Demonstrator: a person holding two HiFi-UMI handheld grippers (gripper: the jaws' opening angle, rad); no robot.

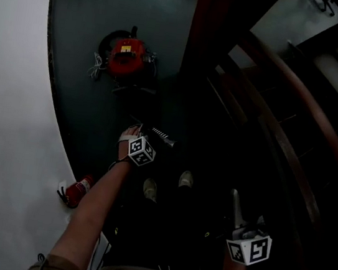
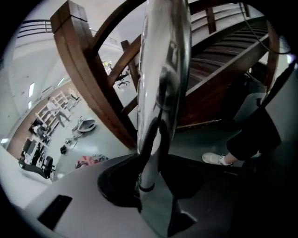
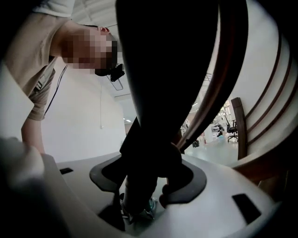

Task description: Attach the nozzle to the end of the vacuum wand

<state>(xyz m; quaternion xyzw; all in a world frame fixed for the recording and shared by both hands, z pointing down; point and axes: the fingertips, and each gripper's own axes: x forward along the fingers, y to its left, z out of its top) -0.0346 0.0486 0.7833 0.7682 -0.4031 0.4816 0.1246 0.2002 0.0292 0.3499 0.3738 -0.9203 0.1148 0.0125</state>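
- A dark grey-green floor [image 1: 97, 108] is spreading under the scene and meeting a white surface [image 1: 6, 126] along a curved edge at the left. A wooden staircase [image 1: 309, 121] with a curved handrail is rising at the right.
- A red vacuum body [image 1: 127, 56] is sitting on the floor, well apart from both grippers. A small red object [image 1: 75, 191] is lying at the curved edge.
- The left gripper [image 2: 153, 186] is clamping tight on the chrome vacuum wand [image 2: 163, 69], which is running up between its jaws.
- The right gripper [image 3: 139, 197] is gripping the dark nozzle [image 3: 149, 139], its jaws standing partly apart around it.
- In the head view, nozzle and wand are sitting apart, one at each side of the person's shoes [image 1: 150, 188].
- Only the gripper views are showing a bright room beyond the stairs, with an office chair [image 2: 122, 78] in it.
- Only the right gripper view is showing the person's beige shirt [image 3: 42, 56], bending over before a white wall [image 3: 84, 130].
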